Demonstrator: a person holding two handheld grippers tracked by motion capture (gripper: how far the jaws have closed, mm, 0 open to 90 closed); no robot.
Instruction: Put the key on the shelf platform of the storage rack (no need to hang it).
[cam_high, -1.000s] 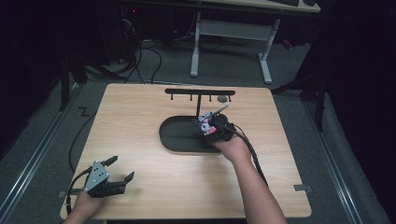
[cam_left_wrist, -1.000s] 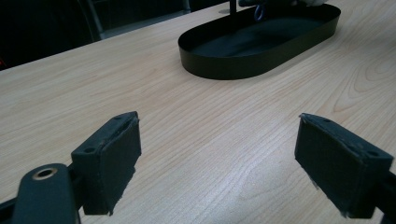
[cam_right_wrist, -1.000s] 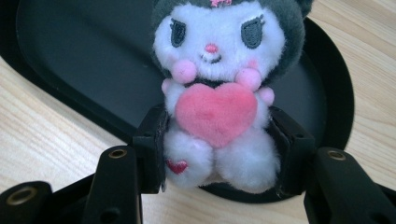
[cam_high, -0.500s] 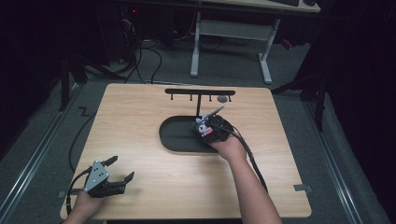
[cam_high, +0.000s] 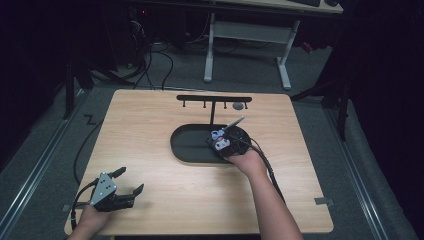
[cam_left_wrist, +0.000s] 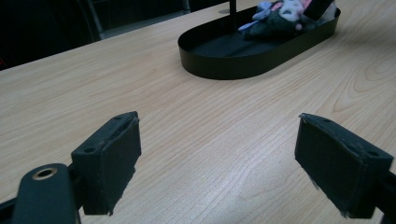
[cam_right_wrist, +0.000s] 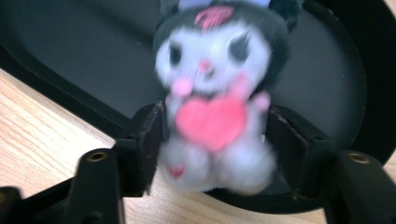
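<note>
A small plush toy (cam_right_wrist: 212, 98), white with a black hood and a pink heart on its chest, sits between the jaws of my right gripper (cam_right_wrist: 212, 135), which is shut on its body. It hangs over the near rim of a black oval tray (cam_high: 192, 142) in the middle of the table. From above, the right gripper (cam_high: 222, 142) and the plush toy (cam_high: 218, 136) are at the tray's right end. My left gripper (cam_high: 127, 182) rests open near the table's front left corner, with nothing between its pads (cam_left_wrist: 109, 158). The tray (cam_left_wrist: 243, 58) lies ahead of it.
A black T-shaped hanger stand (cam_high: 213, 100) rises from the tray's far side, with small hooks along its bar. The wooden table (cam_high: 150, 125) is bare around the tray. Cables trail from both grippers. A white desk frame (cam_high: 247, 35) stands behind the table.
The right gripper with the plush toy has shifted slightly left and toward the near rim of the tray. The left gripper has stayed put.
</note>
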